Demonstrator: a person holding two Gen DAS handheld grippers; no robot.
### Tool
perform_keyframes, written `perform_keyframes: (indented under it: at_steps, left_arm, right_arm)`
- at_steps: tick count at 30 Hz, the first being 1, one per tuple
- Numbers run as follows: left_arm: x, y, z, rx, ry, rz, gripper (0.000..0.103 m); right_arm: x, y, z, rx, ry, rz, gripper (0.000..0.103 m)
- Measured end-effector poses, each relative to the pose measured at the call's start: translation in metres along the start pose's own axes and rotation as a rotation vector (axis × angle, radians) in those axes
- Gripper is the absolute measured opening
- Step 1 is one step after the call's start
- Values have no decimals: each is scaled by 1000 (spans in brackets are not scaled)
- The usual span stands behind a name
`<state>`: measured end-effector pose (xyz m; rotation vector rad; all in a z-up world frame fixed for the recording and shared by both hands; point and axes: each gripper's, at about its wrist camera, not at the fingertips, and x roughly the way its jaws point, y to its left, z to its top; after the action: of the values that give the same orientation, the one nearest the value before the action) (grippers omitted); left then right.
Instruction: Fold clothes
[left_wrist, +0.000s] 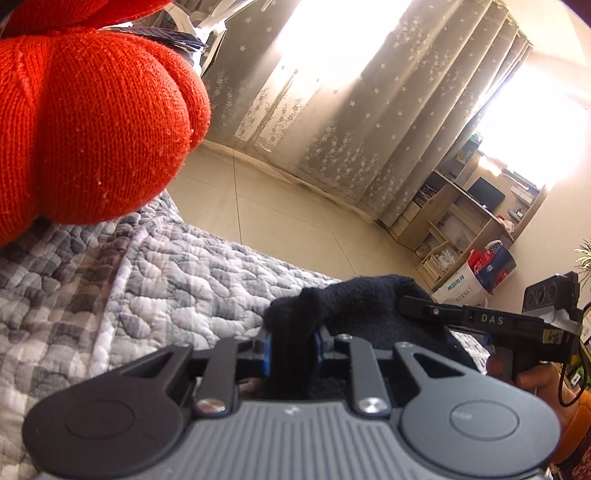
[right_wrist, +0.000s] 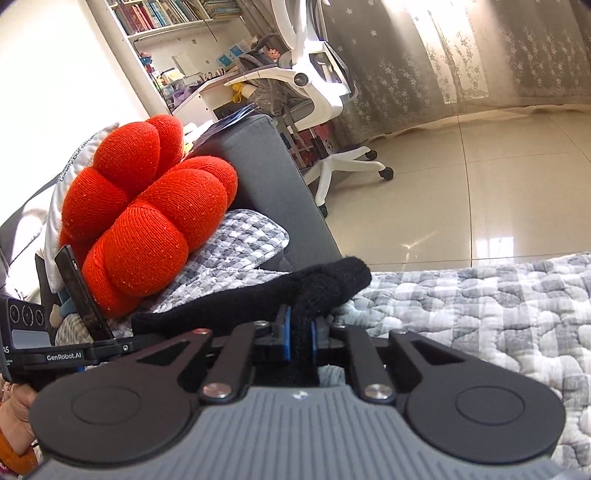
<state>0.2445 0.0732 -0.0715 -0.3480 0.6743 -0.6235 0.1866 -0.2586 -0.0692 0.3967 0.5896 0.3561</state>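
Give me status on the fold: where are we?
Done: both grippers are clamped on the black knit garment, left gripper and right gripper each pinching a bunched edge above the quilted cover. In hand: the grasp. Left: no fold visible yet; garment still bunched.

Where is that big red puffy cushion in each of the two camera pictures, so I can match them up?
Left wrist view: the red cushion fills the upper left corner, very close, above the checked quilt.
Right wrist view: the red cushion sits left of centre, on the checked quilt against the grey sofa arm.
Shared landmark: the flower-patterned curtain beyond the tiled floor.
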Motion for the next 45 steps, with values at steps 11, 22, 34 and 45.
perform_keyframes:
  at_steps: [11, 22, 34, 45]
  left_arm:
    - [-39, -17, 11, 58, -96, -59, 19]
    - [-103, -42, 6, 191, -195, -127, 19]
    - [-145, -51, -28, 300, -186, -152, 19]
    - [-165, -60, -70, 507, -65, -111, 19]
  right_arm:
    - [-47, 29, 22, -65, -93, 61, 12]
    - [-118, 75, 30, -174, -181, 180, 12]
    - [-168, 109, 1, -302, -152, 282, 12]
    - [-199, 125, -34, -439, -84, 333, 12]
